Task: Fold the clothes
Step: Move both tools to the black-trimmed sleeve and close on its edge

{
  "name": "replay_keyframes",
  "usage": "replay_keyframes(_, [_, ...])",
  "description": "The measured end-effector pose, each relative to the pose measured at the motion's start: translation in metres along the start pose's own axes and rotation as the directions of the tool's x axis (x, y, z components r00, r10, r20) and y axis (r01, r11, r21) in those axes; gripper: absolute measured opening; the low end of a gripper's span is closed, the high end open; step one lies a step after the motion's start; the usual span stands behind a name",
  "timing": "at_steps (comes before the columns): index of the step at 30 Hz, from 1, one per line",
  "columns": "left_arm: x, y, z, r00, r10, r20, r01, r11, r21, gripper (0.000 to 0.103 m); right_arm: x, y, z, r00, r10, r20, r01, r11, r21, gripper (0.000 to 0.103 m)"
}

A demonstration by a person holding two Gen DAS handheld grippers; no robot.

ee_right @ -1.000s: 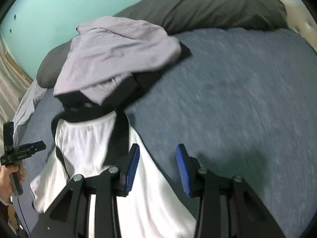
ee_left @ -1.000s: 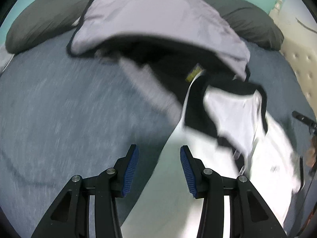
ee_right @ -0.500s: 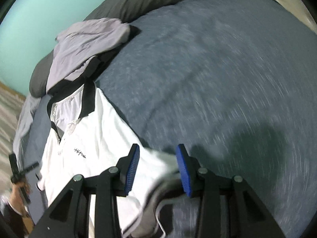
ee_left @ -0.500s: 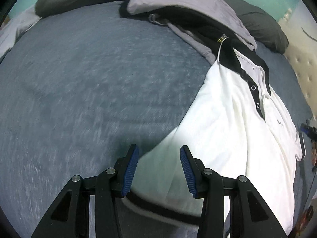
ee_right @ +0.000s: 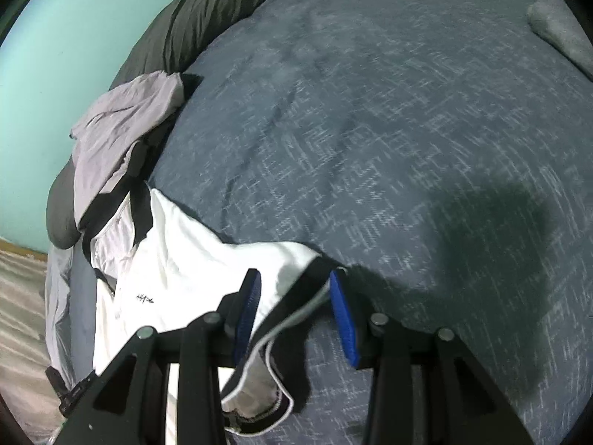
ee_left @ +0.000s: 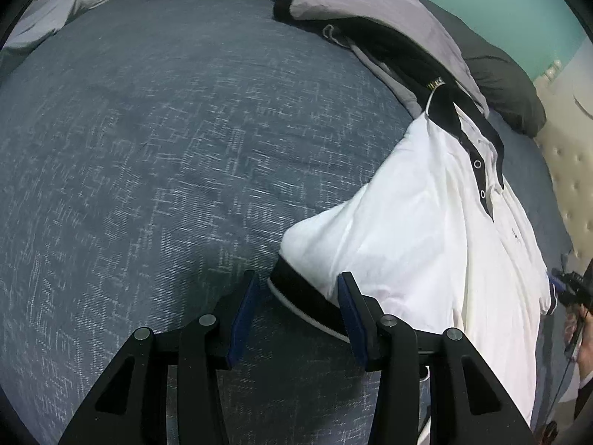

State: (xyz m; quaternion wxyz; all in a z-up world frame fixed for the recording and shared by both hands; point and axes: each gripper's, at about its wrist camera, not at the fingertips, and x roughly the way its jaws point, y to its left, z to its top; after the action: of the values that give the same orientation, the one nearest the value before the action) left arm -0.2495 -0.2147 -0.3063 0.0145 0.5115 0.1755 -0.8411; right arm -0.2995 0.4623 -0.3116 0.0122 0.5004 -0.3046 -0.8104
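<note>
A white polo shirt (ee_left: 426, 230) with black collar and black sleeve cuffs lies spread on the blue-grey bed. My left gripper (ee_left: 294, 307) is open, its jaws either side of one black-cuffed sleeve end (ee_left: 304, 296). My right gripper (ee_right: 294, 307) is open over the other sleeve, whose black cuff (ee_right: 281, 337) lies between the blue pads. The shirt (ee_right: 178, 259) stretches up to the left in the right wrist view, its collar towards the pile of clothes.
A heap of grey and black clothes (ee_left: 370, 18) lies by the dark pillows (ee_left: 504, 85) at the head of the bed; it also shows in the right wrist view (ee_right: 122, 129). Blue-grey bedspread (ee_left: 166, 148) fills the rest. A tufted headboard (ee_left: 567, 185) stands at the right.
The shirt was pulled out of the clothes pile and spread flat on the bed. Both grippers moved down towards the sleeve ends, jaws staying open.
</note>
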Motion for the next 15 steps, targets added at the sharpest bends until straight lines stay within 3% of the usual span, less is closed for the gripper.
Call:
replay_keyframes(4, [-0.003, 0.004, -0.004, 1.000, -0.008, 0.007, 0.009, 1.000, -0.023, 0.054, 0.005, 0.000, -0.008, 0.999, 0.022, -0.026, -0.022, 1.000, 0.008, 0.039])
replay_keyframes(11, [-0.004, 0.010, -0.009, 0.999, -0.035, 0.012, 0.036, 0.997, -0.071, 0.054, 0.015, 0.001, -0.013, 0.999, 0.020, -0.029, -0.020, 1.000, -0.011, 0.038])
replay_keyframes(13, [-0.003, 0.011, -0.007, 0.999, -0.039, 0.020, 0.040, 0.996, -0.080, 0.054, 0.014, -0.001, -0.014, 1.000, 0.023, -0.011, -0.023, 1.000, -0.020, 0.023])
replay_keyframes(15, [0.000, 0.012, -0.004, 0.999, -0.047, 0.025, 0.049, 0.994, -0.096, 0.054, 0.014, -0.001, -0.015, 1.000, 0.015, -0.003, -0.015, 0.999, -0.039, 0.016])
